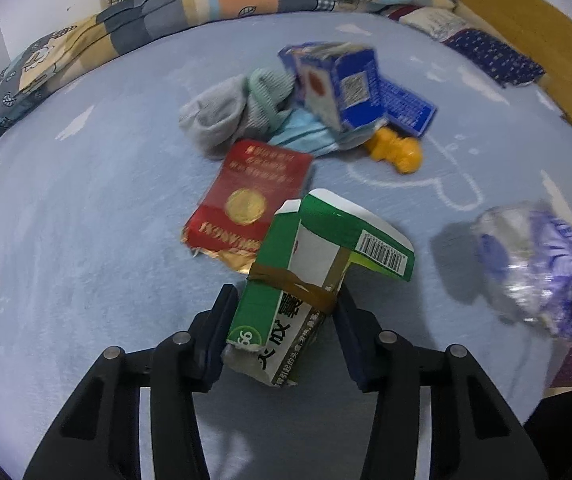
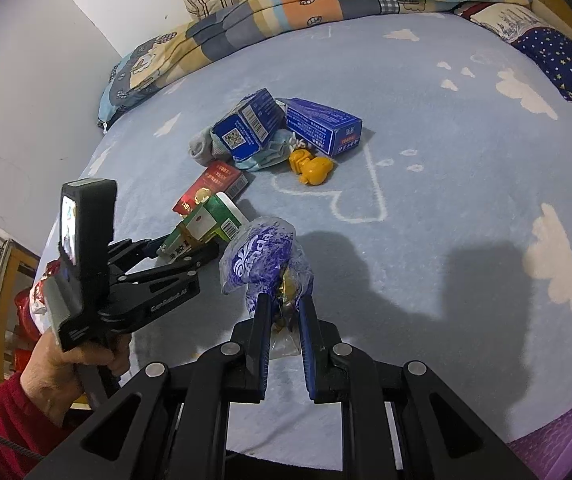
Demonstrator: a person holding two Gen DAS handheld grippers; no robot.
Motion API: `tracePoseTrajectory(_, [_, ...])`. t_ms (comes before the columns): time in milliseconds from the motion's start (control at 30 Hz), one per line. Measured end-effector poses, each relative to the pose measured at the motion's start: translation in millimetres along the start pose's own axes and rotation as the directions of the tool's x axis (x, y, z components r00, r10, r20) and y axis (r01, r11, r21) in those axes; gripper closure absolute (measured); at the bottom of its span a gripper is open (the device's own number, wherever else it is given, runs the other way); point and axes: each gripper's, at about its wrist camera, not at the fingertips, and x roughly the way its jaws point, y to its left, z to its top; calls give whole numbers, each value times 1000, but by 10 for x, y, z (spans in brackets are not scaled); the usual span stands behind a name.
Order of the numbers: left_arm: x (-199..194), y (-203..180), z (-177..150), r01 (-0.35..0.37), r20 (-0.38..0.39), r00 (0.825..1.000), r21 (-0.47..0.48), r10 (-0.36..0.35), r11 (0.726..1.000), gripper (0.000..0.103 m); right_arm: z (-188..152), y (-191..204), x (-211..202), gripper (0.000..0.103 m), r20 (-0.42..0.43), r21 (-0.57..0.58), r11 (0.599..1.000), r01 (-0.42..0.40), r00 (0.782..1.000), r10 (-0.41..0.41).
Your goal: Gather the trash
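A pale blue bedsheet (image 2: 425, 128) printed with white clouds covers the bed, with a patchwork quilt (image 2: 286, 4) bunched along its 12 o'clock edge and a star-print navy pillow (image 2: 561, 60) at 2 o'clock. The left gripper (image 1: 282, 316) has its jaws pressed on both sides of a green-and-white carton (image 1: 309, 272), which bears a barcode, brown tape, the figure "66" upside down and large Chinese characters I cannot read with confidence. At 11 o'clock from it lies one red pack (image 1: 254, 196) with a gold medallion and inverted letters that look like "SHUANGXI". Farther toward 12 o'clock sit two blue boxes (image 2: 246, 126), one showing a QR code and barcode, beside grey socks (image 1: 222, 116), a light blue face mask (image 1: 305, 132) and one yellow toy (image 2: 311, 166). The right gripper (image 2: 284, 312) is nearly closed, pinching a crumpled clear wrapper (image 2: 262, 256) with purple print, lifted above the sheet. A hand (image 2: 66, 364) in a red sleeve holds the left gripper.
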Motion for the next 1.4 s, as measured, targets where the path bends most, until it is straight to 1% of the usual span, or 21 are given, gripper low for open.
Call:
tracePoseTrajectory(167, [-311,-35,8,35,79,996,-43,-31,998,56,24,17,-12,89,22,-12,1000,25,999,-25])
tracePoseTrajectory(267, [-548,-67,-2,30,132,991,-66,-21,997,56,45,25,-29,89,43,-19,999,42,998,-42])
tracePoseTrajectory(400, [-904,-30,-84,-15,201,979,-107,37,994,56,61,61,-50,89,67,-37,998,57,996,-54])
tracePoseTrajectory(500, [-1112,7,-163,-38,227,972,-136,69,990,56,62,103,-82,89,90,-57,996,65,994,-60])
tracePoseTrajectory(533, [-1184,27,-205,-63,232,968,-146,96,987,56,60,121,-97,89,99,-65,995,73,993,-67])
tracePoseTrajectory(600, [-1276,63,-288,-85,245,961,-168,125,982,56,58,146,-129,89,118,-78,993,85,990,-76])
tracePoseTrajectory(700, [-1281,160,-366,-99,249,957,-217,153,971,56,48,184,-161,89,135,-96,991,93,988,-79])
tracePoseTrajectory(833, [-1170,241,-348,-77,235,962,-257,140,963,56,32,242,-153,89,144,-111,989,98,986,-82])
tracePoseTrajectory(1000, [-1169,203,-347,-98,247,956,-232,156,968,56,4,310,-127,89,146,-144,983,115,985,-94])
tracePoseTrajectory(1100, [-1154,187,-342,-98,248,956,-223,154,970,56,11,312,-133,89,153,-143,983,114,984,-92])
tracePoseTrajectory(1300, [-1166,111,-335,-134,263,947,-195,183,972,56,9,336,-121,89,152,-149,983,111,984,-88])
tracePoseTrajectory(1400, [-1156,66,-332,-140,264,947,-181,185,973,56,8,341,-136,89,156,-152,982,113,984,-89])
